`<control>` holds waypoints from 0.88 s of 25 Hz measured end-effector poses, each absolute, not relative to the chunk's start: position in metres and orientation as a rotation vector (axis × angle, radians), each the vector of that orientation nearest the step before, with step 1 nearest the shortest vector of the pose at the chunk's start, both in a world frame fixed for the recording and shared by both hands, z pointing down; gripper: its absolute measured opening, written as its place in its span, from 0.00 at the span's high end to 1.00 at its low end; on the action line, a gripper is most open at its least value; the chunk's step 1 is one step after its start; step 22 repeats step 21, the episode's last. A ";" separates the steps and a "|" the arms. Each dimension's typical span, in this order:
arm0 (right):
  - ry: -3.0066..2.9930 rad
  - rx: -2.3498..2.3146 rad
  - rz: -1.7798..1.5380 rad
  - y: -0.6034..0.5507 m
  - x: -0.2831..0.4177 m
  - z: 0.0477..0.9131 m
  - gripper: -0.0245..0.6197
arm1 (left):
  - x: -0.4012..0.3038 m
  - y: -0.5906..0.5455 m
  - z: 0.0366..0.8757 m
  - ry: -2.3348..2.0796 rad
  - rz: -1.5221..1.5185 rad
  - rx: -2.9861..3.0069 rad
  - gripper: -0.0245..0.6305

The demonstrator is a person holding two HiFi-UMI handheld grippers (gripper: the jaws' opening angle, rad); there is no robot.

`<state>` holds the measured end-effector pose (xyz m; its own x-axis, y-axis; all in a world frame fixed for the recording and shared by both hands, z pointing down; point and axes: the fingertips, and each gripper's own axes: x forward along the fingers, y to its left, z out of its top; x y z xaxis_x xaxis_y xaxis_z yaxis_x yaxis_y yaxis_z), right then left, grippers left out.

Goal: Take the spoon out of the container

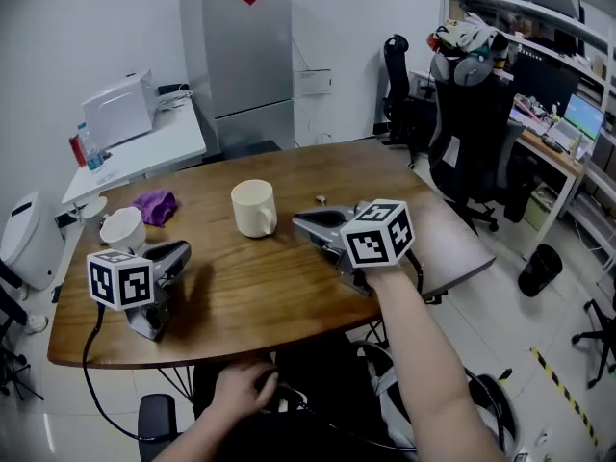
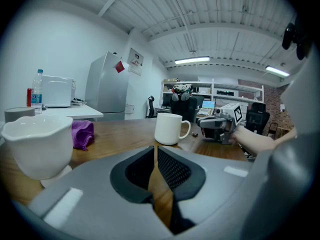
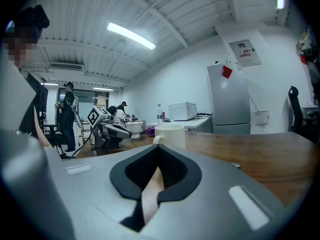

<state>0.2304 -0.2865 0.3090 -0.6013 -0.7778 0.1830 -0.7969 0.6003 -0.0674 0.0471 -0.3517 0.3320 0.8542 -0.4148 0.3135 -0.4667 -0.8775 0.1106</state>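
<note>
An office room with a fridge (image 1: 245,56) at the back and a desk chair (image 1: 476,133) at upper right surrounds a wooden counter (image 1: 250,287) that fills the middle of the head view.

The right gripper (image 1: 296,221), held in a hand at centre right, has its fingers pressed together with nothing between them. The tips point left at a cream mug (image 1: 254,207) that stands near them but apart. A small dark thing (image 1: 320,199) lies just behind the tips.

The left gripper (image 1: 183,250) lies on the counter at lower left, its fingers also closed and empty, aimed across bare wood toward the mug. The person's left hand (image 1: 241,388) rests below the near edge.

A white bowl (image 1: 122,227) sits close to the counter's left edge, a purple cloth (image 1: 155,204) just beside it. A spoon cannot be made out in mug or bowl.

Bare wood runs between the grippers, along the near edge and behind the mug to the far edge.
</note>
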 end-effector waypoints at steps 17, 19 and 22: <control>-2.687 1.333 0.222 -0.286 0.232 0.312 0.96 | 0.049 -0.351 0.335 -0.682 0.429 2.843 0.93; -2.686 1.333 0.227 -0.284 0.231 0.314 0.96 | 0.048 -0.350 0.337 -0.680 0.431 2.840 0.93; -2.686 1.333 0.229 -0.282 0.231 0.315 0.96 | 0.048 -0.349 0.338 -0.676 0.430 2.838 0.93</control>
